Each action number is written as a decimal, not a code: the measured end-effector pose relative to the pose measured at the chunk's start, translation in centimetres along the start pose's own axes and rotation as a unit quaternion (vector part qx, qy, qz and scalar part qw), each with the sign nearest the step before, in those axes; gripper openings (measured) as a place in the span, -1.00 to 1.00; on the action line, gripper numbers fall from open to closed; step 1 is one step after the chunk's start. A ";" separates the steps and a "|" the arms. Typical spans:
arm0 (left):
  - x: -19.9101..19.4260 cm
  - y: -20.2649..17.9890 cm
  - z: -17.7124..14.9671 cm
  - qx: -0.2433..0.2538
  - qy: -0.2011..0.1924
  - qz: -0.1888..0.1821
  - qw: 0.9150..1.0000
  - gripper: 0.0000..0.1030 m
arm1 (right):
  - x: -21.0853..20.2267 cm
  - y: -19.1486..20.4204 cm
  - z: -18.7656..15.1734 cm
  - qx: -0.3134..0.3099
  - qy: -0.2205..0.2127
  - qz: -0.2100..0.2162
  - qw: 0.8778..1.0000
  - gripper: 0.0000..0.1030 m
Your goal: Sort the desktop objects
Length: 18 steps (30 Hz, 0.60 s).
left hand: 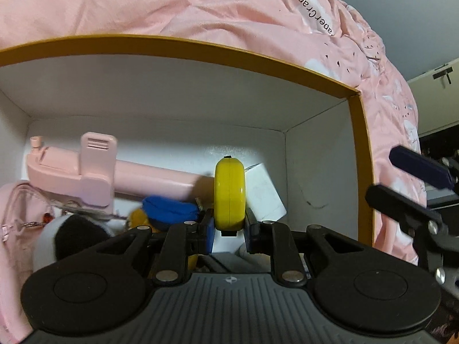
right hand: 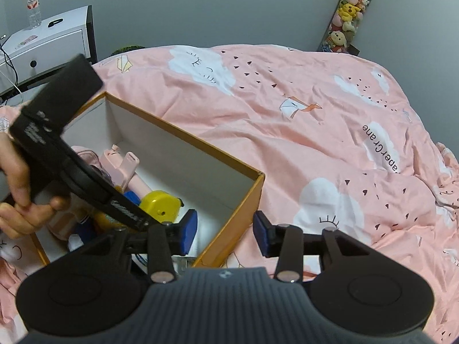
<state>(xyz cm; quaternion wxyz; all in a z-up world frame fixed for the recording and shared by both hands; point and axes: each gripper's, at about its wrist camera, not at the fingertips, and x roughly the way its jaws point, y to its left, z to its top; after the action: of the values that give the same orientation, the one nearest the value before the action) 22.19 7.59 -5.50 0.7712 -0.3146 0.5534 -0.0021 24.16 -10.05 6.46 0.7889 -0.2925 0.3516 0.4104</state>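
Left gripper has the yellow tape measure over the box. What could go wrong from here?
The left gripper pinches only the lower edge of the yellow tape measure; the round case might pivot or slip. Dropped here, it may land on the white cube and roll. The open right gripper straddles the orange box wall and could snag it.

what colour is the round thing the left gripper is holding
Yellow; the round case shows best in the left wrist view.
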 end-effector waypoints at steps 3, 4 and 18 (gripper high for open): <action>1.0 0.2 0.2 -0.006 -0.001 -0.007 1.000 -0.57 | 0.2 -0.1 -0.3 0.001 0.004 0.001 1.000 -0.12; 1.3 0.2 0.3 -0.007 -0.003 -0.014 1.000 -0.57 | 0.2 -0.1 -0.3 0.003 0.005 0.000 1.000 -0.12; 2.2 0.9 0.1 -0.010 -0.005 -0.070 0.997 -0.57 | 0.7 -0.4 -0.6 0.006 0.012 0.000 1.000 -0.12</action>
<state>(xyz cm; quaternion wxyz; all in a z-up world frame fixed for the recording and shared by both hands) 22.83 7.53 -7.81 0.7688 -0.3602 0.5261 -0.0495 24.59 -10.38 5.63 0.7864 -0.2930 0.3634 0.4046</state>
